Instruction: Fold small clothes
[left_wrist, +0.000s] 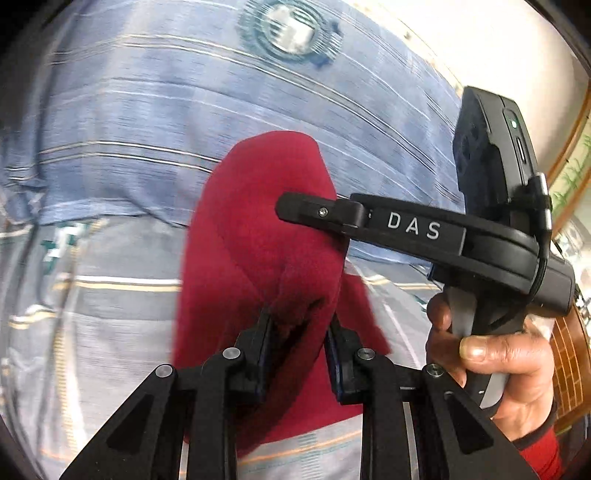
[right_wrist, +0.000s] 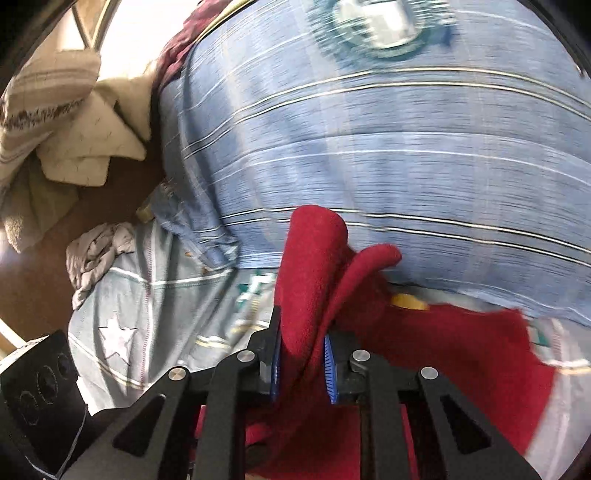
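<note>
**Red cloth pinched by both grippers over striped sheet**

A red fleece cloth (left_wrist: 258, 236) was held between the closed-in fingers of the left gripper (left_wrist: 300, 332), rising toward 12 o'clock over a blue striped bedsheet (left_wrist: 147, 122). The right gripper (right_wrist: 302, 354) was likewise clamped on the same cloth (right_wrist: 314, 266), whose remainder was spread toward 4 o'clock. At 3 o'clock in the left view the right hand (left_wrist: 509, 369) was seen on its handle. Crumpled beige cloths (right_wrist: 74, 110) were piled at 10 o'clock in the right view.
</note>
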